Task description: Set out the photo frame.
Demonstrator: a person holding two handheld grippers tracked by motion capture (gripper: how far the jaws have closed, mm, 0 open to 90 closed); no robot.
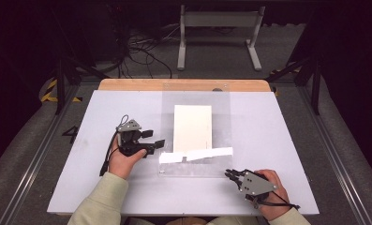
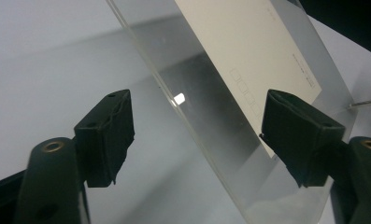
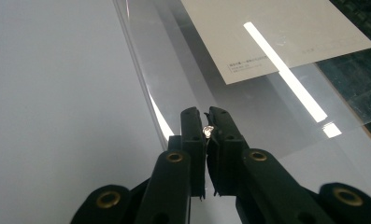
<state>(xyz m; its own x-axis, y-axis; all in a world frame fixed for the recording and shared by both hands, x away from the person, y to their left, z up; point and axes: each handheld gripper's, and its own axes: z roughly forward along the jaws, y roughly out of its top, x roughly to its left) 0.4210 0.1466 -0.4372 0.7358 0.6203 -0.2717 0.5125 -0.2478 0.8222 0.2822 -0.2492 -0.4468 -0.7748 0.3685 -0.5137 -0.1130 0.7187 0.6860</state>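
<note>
A clear acrylic sheet (image 1: 169,122) lies flat on the white table, with a cream printed paper (image 1: 192,126) at its middle. My left gripper (image 1: 154,138) stands open at the sheet's left edge, its jaws pointing right and nothing between them. In the left gripper view, the left gripper (image 2: 197,100) straddles the edge of the sheet (image 2: 206,93), with the paper (image 2: 239,42) beyond. My right gripper (image 1: 229,174) sits at the sheet's front right corner. Seen from the right gripper view, the right gripper (image 3: 206,112) is shut, with a small shiny piece (image 3: 208,130) pinched between its tips.
The white table (image 1: 268,140) has bare room left and right of the sheet. A wooden strip (image 1: 141,85) runs along its back edge. A bright glare strip (image 1: 195,154) crosses the sheet's near end. Behind the table, a white metal frame (image 1: 219,21) and cables lie on the floor.
</note>
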